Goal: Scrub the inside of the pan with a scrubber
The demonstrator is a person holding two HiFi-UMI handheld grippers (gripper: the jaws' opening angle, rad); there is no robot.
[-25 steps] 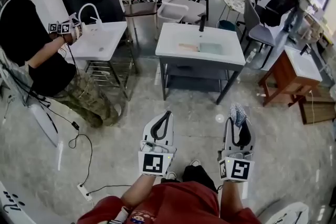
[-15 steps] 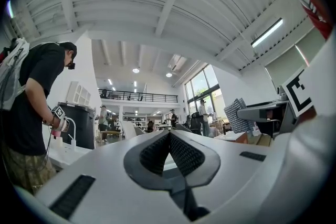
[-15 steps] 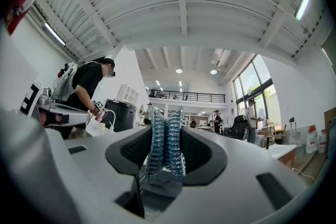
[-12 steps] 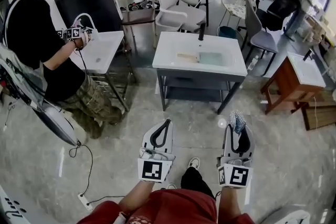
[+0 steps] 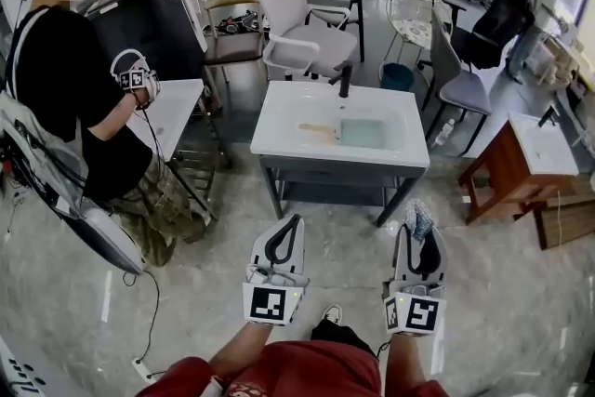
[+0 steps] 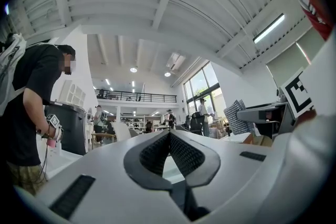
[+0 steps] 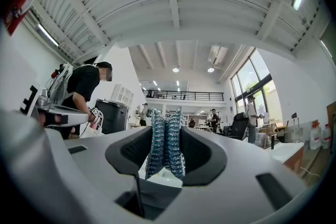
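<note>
1. Currently the scrubber (image 7: 166, 141), a blue mesh pad, is pinched upright between the jaws of the right gripper (image 5: 424, 237), with its top standing out past the jaw tips. It is judged light, soft and springy, so a hold low on its body is wanted if it is not to fold under pressure.
2. The left gripper (image 6: 169, 136) is seen with its jaws pressed together on nothing.
3. No pan can be made out in any view. It may lie in the basin (image 5: 367, 133) of the white sink stand (image 5: 279, 121) ahead, well apart from both grippers, but that cannot be told. A pan would be judged stiff and heavier, best steadied at its handle or rim.
4. A black faucet (image 5: 344, 79) and a tan object (image 5: 316, 131) are seen at the basin.
5. Open floor lies between; a seated person (image 5: 74, 98) is at the left and a wooden cabinet (image 5: 507, 172) at the right.
</note>
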